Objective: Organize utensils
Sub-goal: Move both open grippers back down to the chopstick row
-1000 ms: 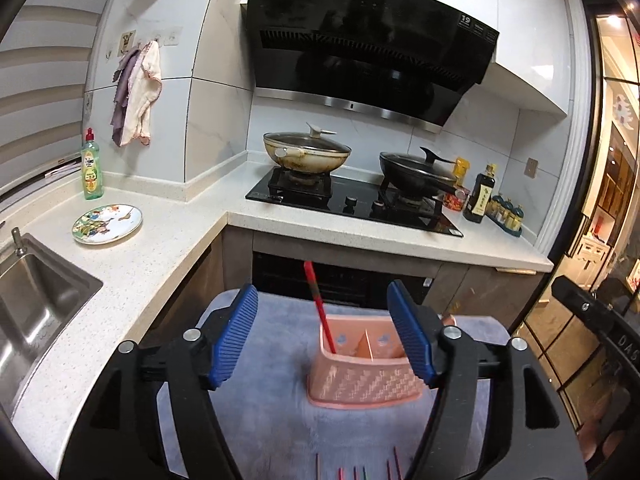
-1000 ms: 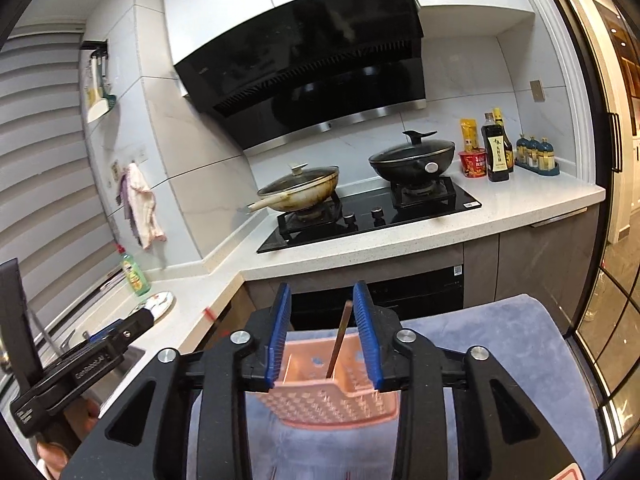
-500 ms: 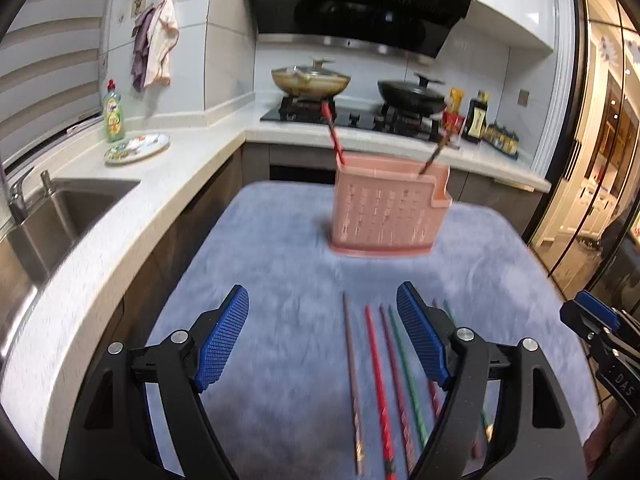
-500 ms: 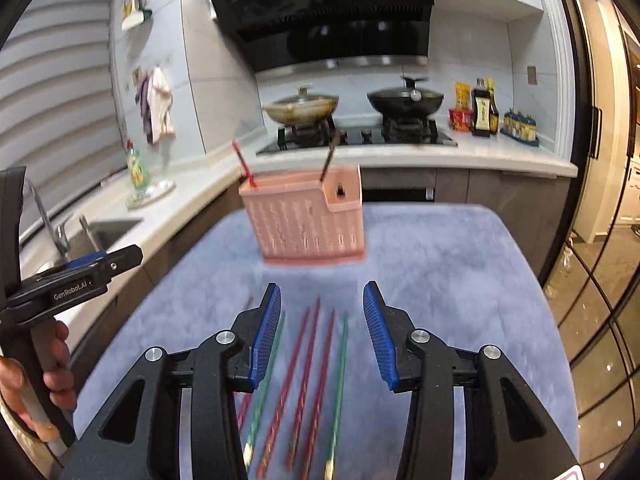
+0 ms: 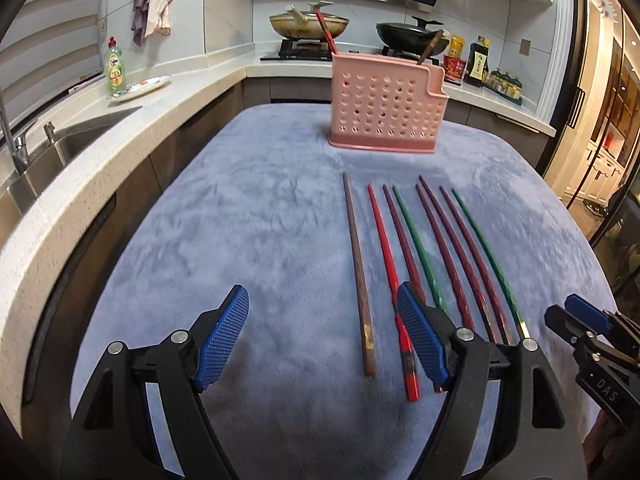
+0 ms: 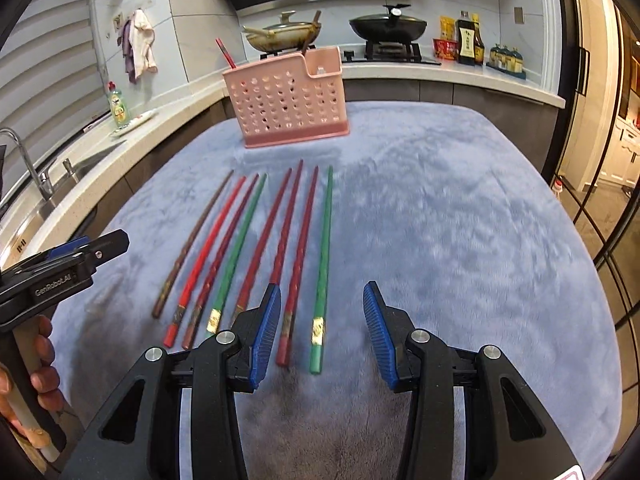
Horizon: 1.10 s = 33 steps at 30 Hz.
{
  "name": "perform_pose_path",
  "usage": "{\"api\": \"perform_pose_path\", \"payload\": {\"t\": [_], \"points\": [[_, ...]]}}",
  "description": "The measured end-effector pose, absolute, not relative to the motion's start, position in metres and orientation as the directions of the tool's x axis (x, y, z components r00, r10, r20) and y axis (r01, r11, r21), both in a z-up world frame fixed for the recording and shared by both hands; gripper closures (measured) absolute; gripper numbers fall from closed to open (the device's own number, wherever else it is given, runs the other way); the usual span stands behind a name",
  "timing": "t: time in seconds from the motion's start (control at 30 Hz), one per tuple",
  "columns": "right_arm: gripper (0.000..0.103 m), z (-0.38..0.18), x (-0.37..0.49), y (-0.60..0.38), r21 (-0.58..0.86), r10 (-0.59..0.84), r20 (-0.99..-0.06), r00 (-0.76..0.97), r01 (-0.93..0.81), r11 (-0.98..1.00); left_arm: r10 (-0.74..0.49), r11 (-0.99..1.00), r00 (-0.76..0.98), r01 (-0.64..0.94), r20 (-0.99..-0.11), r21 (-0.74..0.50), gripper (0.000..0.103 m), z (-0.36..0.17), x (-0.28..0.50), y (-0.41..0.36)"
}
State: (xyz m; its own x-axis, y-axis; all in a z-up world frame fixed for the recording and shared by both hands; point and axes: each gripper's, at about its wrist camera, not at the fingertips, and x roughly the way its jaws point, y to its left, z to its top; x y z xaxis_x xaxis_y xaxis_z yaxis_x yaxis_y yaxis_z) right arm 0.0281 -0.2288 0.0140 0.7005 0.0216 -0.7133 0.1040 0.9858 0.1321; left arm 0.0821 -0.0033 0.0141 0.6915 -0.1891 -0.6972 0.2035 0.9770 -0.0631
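Note:
A pink perforated holder (image 5: 386, 110) (image 6: 290, 106) stands at the far side of the blue-grey cloth (image 5: 260, 232). A red chopstick (image 5: 326, 34) and a brown one (image 5: 432, 46) lean in it. Several loose chopsticks lie side by side in front of it. My left gripper (image 5: 320, 336) is open low over the cloth, and the near end of the brown chopstick (image 5: 358, 272) lies between its fingers. The red chopstick (image 5: 390, 272) runs by the right finger. My right gripper (image 6: 322, 328) is open over the near ends of the green chopstick (image 6: 322, 260) and a dark red chopstick (image 6: 294, 248).
A pale L-shaped counter (image 5: 132, 128) with a sink (image 5: 60, 148), a soap bottle (image 5: 115, 67) and a plate runs along the left. The stove with two pans (image 6: 386, 28) and several bottles stand behind the holder. A hand (image 6: 40, 360) grips the left tool's handle.
Both grippers have come down and tipped from facing the stove towards the row of chopsticks. The holder now sits farther off. The left jaws stand slightly wider.

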Motion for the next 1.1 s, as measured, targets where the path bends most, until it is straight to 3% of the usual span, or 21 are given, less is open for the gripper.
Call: {"api": "perform_pose_path", "payload": {"t": [0.2, 0.6, 1.1], "points": [[0.061, -0.001, 0.030, -0.230, 0.129, 0.014, -0.731, 0.682, 0.118, 0.985, -0.185, 0.978, 0.663, 0.197, -0.725, -0.070, 0.030, -0.002, 0.081, -0.006], [0.078, -0.017, 0.038, -0.228, 0.132, 0.028, -0.755, 0.655, 0.110, 0.985, -0.189, 0.978, 0.636, 0.194, -0.748, -0.082, 0.030, -0.016, 0.083, -0.008], [0.080, -0.021, 0.040, -0.226, 0.130, 0.027, -0.759, 0.650, 0.111, 0.985, -0.170, 0.980, 0.616, 0.188, -0.769, -0.066, 0.030, -0.030, 0.087, -0.011]]}}
